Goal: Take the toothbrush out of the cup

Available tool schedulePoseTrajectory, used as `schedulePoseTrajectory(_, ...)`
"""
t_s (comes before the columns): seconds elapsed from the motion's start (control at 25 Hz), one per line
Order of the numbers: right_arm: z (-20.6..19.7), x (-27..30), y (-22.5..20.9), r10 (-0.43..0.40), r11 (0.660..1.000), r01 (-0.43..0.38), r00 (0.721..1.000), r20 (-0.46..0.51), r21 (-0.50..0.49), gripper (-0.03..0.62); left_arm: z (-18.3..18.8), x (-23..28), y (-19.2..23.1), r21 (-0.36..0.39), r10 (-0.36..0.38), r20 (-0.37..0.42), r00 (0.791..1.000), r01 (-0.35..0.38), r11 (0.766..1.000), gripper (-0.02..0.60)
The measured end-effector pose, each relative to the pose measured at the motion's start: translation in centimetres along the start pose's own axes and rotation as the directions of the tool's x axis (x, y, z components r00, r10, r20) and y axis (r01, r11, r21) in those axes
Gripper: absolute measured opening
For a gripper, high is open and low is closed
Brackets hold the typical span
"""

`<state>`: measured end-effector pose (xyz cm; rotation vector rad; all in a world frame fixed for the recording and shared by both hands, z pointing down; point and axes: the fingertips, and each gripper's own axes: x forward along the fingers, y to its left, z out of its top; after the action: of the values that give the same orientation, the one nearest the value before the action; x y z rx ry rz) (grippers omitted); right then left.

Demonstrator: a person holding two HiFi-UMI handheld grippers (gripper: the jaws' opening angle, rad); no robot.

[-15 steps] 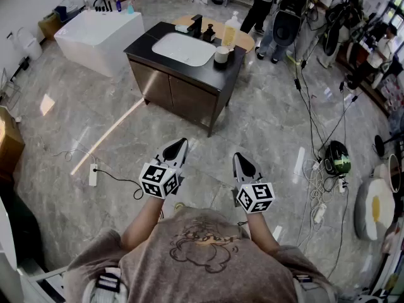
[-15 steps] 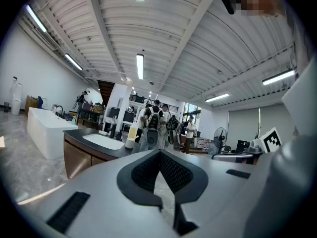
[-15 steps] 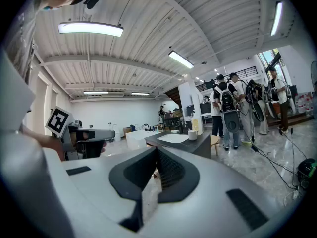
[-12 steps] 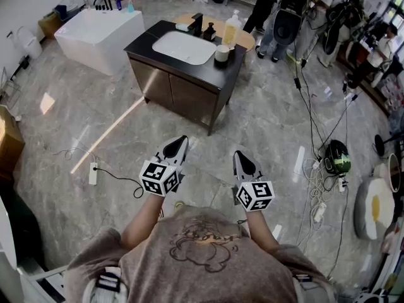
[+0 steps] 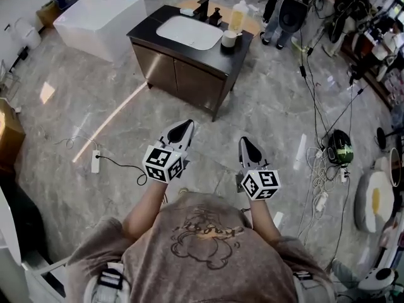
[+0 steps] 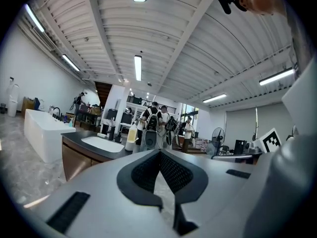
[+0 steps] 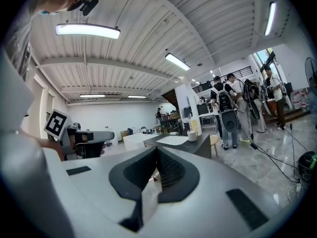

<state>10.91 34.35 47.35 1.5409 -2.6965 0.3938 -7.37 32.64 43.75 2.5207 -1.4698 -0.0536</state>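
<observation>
Grey marble floor (image 5: 265, 112) is filling a big workshop, with a black-topped vanity (image 5: 189, 74) standing well ahead of the person (image 5: 202, 251). A white cup (image 5: 228, 38) is sitting near the vanity's front right corner; the toothbrush is too small to be made out in it. A pale bottle (image 5: 238, 14) is standing just behind the cup, and a white sink (image 5: 189, 32) is lying in the middle of the top. A white tub (image 5: 101, 19) is sitting off to the left, people (image 7: 225, 110) are standing beyond the vanity, and cables (image 5: 319, 169) are trailing over the floor at the right. The left gripper (image 5: 182, 129) and right gripper (image 5: 248, 150) are hovering side by side over the floor, far from the cup. Both are pointing towards the vanity, with their jaws pressed together on nothing.
</observation>
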Motion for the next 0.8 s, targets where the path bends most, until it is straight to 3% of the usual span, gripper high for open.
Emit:
schedulePoseTrajectory(0.32, -1.2, 1.1, 1.4, -0.066, 0.998, 0.066, 0.998, 0.02, -0.001, 0.003, -1.3, -1.1, 3.0, 0.009, -0.033, -0.028, 0.999, 0.033, 0.999, 0.021)
schedulePoseTrajectory(0.8, -1.3, 4.5, 0.7, -0.074, 0.997, 0.074, 0.997, 0.015, 0.004, 0.005, -1.8, 1.7, 6.1, -0.011, -0.045, -0.046, 0.998, 0.044, 0.999, 0.021)
